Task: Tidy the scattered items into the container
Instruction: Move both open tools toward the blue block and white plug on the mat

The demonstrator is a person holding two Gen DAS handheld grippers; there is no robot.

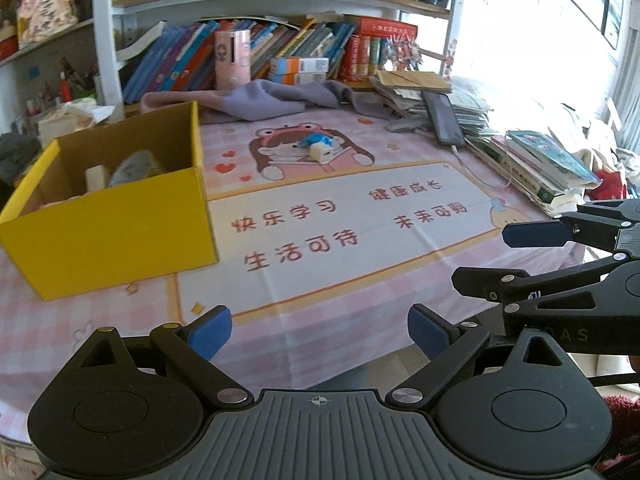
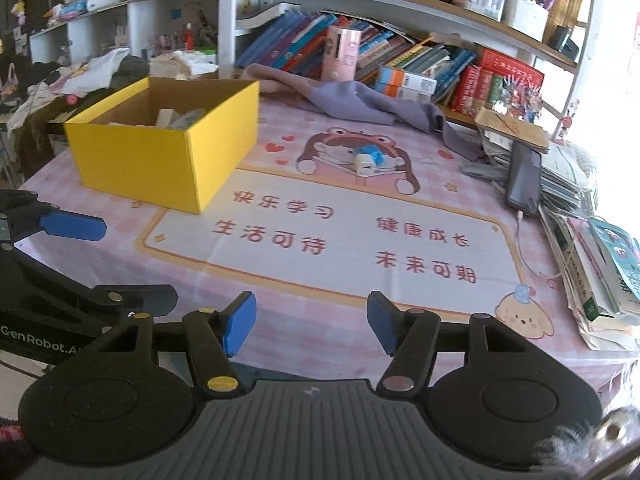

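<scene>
A yellow cardboard box (image 1: 120,220) stands on the left of the pink tablecloth, also in the right wrist view (image 2: 168,156). It holds a tape roll (image 1: 132,168) and a pale block (image 1: 96,178). A small blue-and-white item (image 1: 318,146) lies on the cartoon print beyond the box, also in the right wrist view (image 2: 370,160). My left gripper (image 1: 320,334) is open and empty near the table's front edge. My right gripper (image 2: 312,322) is open and empty beside it, to its right.
A purple cloth (image 1: 272,96) lies at the back by rows of books. A phone (image 2: 524,178) on a cable rests on stacked books and papers (image 2: 592,264) along the right edge. Shelves rise behind the table.
</scene>
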